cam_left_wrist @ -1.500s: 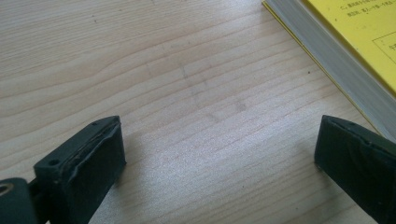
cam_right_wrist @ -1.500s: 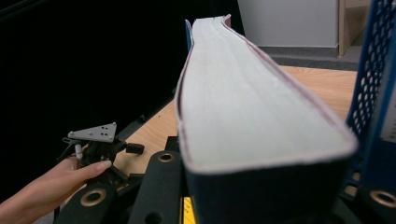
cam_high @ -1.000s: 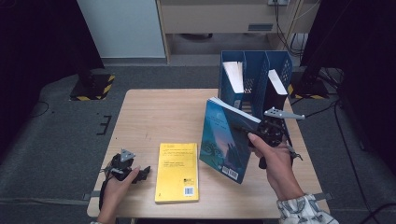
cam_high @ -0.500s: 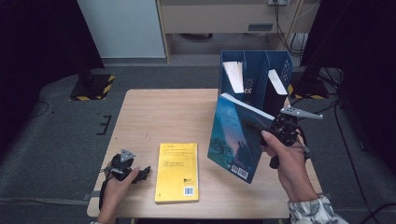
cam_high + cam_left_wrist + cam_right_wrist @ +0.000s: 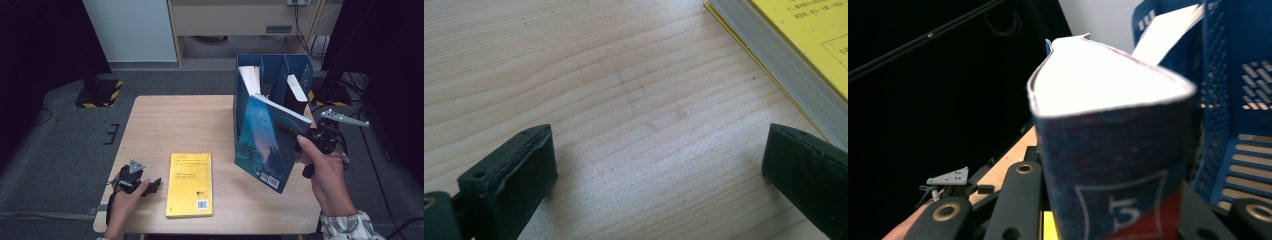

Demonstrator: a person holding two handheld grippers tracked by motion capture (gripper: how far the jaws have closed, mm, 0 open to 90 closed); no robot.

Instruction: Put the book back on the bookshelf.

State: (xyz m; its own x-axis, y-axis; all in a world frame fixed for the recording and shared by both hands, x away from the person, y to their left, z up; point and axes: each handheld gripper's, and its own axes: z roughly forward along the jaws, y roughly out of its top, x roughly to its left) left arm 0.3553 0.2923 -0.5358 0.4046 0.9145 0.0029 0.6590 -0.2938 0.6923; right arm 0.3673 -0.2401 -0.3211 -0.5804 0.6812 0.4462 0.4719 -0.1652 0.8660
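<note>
Blue book (image 5: 267, 145) clamped in right tongs (image 5: 300, 134)

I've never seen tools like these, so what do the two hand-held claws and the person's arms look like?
Each claw is black. The left claw and the right claw each carry a grey three-cornered plate on top. In the left gripper view the jaws are chunky black blocks with flat pads. The right one has brass-coloured rivets on its links. The right arm wears a patterned light sleeve.
</note>
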